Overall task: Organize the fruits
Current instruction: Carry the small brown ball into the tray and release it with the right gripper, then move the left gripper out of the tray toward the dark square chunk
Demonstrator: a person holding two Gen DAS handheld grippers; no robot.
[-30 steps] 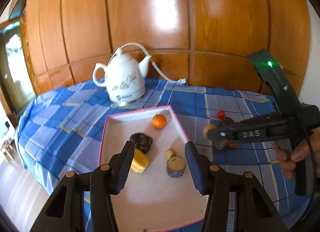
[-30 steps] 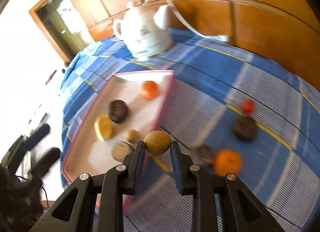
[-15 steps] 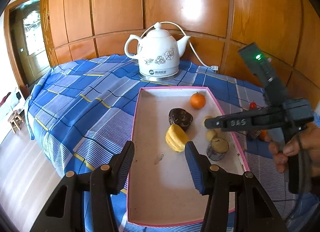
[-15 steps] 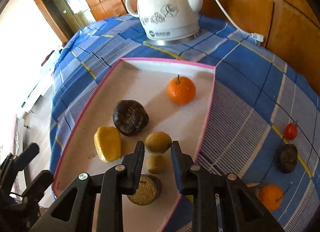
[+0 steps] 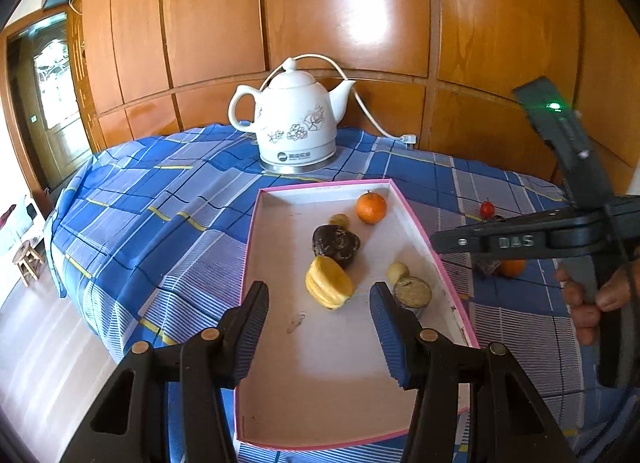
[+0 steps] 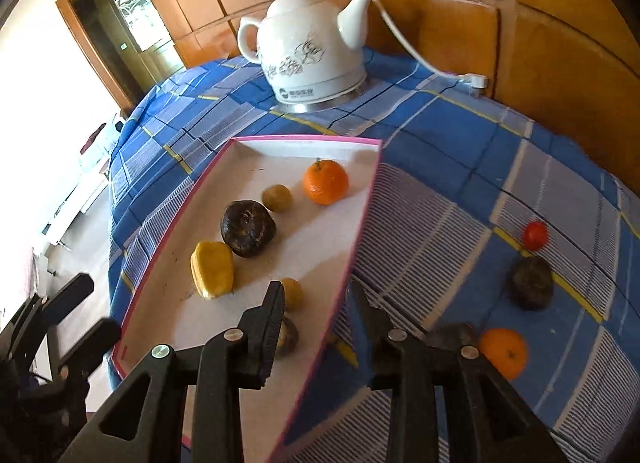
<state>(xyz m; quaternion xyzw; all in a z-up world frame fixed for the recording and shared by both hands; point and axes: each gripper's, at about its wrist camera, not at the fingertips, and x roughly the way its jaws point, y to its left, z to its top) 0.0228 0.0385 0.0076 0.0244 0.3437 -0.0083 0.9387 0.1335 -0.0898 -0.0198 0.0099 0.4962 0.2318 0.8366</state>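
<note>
Tan fruit (image 6: 277, 198) — in tray (image 6: 362, 223), beyond right hand-held gripper (image 6: 318, 301) | jaws just parted, empty

Two downward wrist views, close above one shared tray (image 5: 420, 223).

We count one pink-rimmed tray (image 6: 362, 223) and one white kettle (image 6: 308, 51). Two oranges: one in the tray (image 6: 325, 182), one at lower right on the cloth (image 6: 505, 351). Two dark brown fruits (image 6: 248, 228) (image 6: 531, 283), two small tan round ones (image 6: 277, 198) (image 6: 292, 292), one yellow fruit (image 6: 212, 269), one small red fruit (image 6: 535, 235), one cut brown piece (image 5: 413, 292).
</note>
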